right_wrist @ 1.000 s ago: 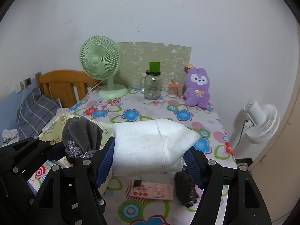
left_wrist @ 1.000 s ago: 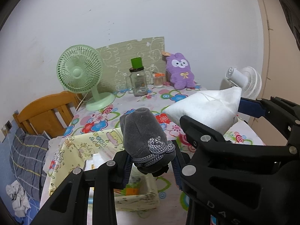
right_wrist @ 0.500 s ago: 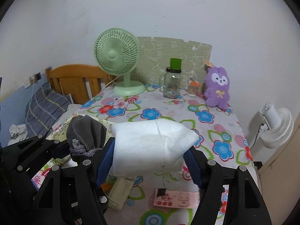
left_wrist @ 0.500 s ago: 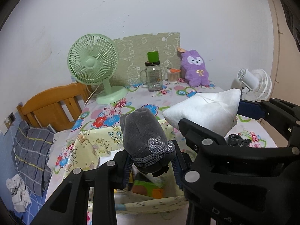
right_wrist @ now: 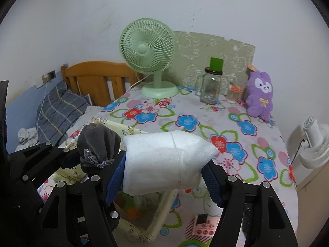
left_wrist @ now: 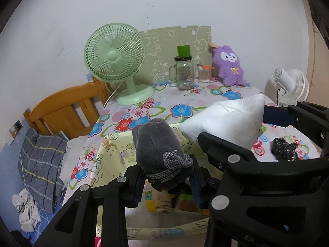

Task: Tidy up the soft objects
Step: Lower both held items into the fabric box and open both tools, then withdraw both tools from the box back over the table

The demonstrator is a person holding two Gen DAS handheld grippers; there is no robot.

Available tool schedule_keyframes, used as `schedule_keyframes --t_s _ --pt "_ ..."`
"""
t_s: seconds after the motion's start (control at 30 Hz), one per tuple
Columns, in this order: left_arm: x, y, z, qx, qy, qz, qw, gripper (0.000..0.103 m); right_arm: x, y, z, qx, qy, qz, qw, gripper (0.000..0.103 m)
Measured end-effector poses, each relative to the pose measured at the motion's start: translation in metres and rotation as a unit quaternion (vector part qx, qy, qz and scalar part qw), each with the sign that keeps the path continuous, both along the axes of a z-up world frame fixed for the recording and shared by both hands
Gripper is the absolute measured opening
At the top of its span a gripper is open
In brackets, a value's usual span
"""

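Both claws have drifted back over the cloth bin point(left_wrist: 115, 154), which now fills more of the lower frame. The left claw point(left_wrist: 166, 177) is clamped on a grey velvet pouch point(left_wrist: 156, 144) at centre; the right claw point(right_wrist: 164, 177) squeezes a white cushion point(right_wrist: 166, 162). Both look light and squashy, best held mid-body. Beyond lies a flowered tablecloth point(right_wrist: 185, 111), with a green fan point(left_wrist: 115, 55) and a purple plush point(left_wrist: 228, 65) at the wall.

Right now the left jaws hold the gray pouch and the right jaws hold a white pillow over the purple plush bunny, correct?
Not quite. The white pillow hangs over the yellow fabric bin, not the purple plush bunny, which sits at the table's far edge in the right wrist view. The gray pouch part is right.
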State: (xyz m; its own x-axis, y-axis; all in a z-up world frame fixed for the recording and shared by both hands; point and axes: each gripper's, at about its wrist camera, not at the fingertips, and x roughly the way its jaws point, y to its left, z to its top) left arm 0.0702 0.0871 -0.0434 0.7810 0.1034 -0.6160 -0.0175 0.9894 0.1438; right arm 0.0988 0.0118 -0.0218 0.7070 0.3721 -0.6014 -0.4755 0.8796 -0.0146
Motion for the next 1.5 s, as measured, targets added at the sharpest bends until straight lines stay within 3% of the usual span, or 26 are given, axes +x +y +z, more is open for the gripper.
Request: schedule_keyframes --t_s 0.47,0.53,0.6,0.7,0.87,1.5 --pt "0.01 0.037 -0.026 0.011 0.041 0.036 0.9984 0.041 0.015 0.041 -0.028 -0.011 0.042 0.035 0.998 0.073" --pt "0.009 0.04 -0.028 0.011 0.044 0.038 0.9982 0.052 0.018 0.046 -0.032 -0.008 0.052 0.036 0.998 0.073" --pt "0.007 0.044 -0.029 0.014 0.042 0.042 0.9981 0.069 0.019 0.049 -0.036 0.0 0.063 0.041 0.997 0.073" --pt "0.003 0.045 -0.027 0.015 0.037 0.04 0.9984 0.077 0.02 0.052 -0.038 0.014 0.072 0.047 0.996 0.077" --pt "-0.001 0.043 -0.023 0.008 0.034 0.031 0.9989 0.087 0.015 0.052 -0.034 0.011 0.056 0.04 0.998 0.092" --pt "-0.023 0.007 -0.002 -0.014 -0.004 0.008 0.9999 0.093 -0.015 0.017 -0.005 -0.011 -0.012 0.01 1.0 0.1"
